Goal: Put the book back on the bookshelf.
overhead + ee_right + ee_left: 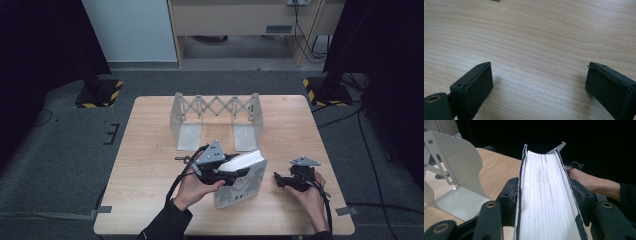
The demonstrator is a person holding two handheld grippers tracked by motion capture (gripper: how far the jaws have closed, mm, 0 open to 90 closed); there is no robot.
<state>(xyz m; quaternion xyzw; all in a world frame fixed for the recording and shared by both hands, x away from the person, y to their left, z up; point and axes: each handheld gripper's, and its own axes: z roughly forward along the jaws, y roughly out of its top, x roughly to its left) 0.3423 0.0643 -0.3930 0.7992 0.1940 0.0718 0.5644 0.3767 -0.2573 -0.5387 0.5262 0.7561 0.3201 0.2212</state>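
A thick book (242, 180) with a grey patterned cover stands tilted near the table's front middle, page edges upward. My left gripper (231, 174) is shut on it from the left; in the left gripper view the white page block (546, 197) fills the gap between the two black jaws. To the book's right, my right gripper (276, 180) rests low over the table, apart from the book. Its jaws stand wide open over bare wood (536, 50) with nothing between them.
A pale metal expanding book rack (216, 120) with two end plates stands at the table's back middle; one end plate (456, 170) is close on the left in the left gripper view. The wooden table (150, 165) has free surface at left and right.
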